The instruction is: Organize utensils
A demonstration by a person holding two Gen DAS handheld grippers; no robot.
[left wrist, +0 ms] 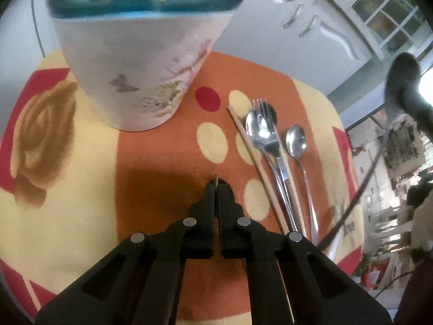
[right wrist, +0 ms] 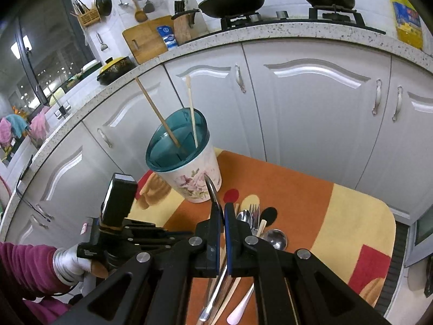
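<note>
A white floral utensil cup (left wrist: 140,62) with a teal rim stands at the back of the patterned mat (left wrist: 67,195); it also shows in the right wrist view (right wrist: 186,168) with two chopsticks (right wrist: 173,113) standing in it. On the mat lie a chopstick (left wrist: 257,162), a fork (left wrist: 263,111) and two metal spoons (left wrist: 296,140). My left gripper (left wrist: 215,187) is shut and low over the mat, left of the cutlery. My right gripper (right wrist: 222,208) is shut on a metal spoon (right wrist: 213,192), held above the pile (right wrist: 251,222); that spoon shows dark in the left wrist view (left wrist: 400,81).
White cabinet doors (right wrist: 311,108) stand behind the mat. A speckled counter (right wrist: 270,32) carries a stove with a wok and a pot, a cutting board and a knife block. The mat's right edge (right wrist: 389,243) drops off to the floor.
</note>
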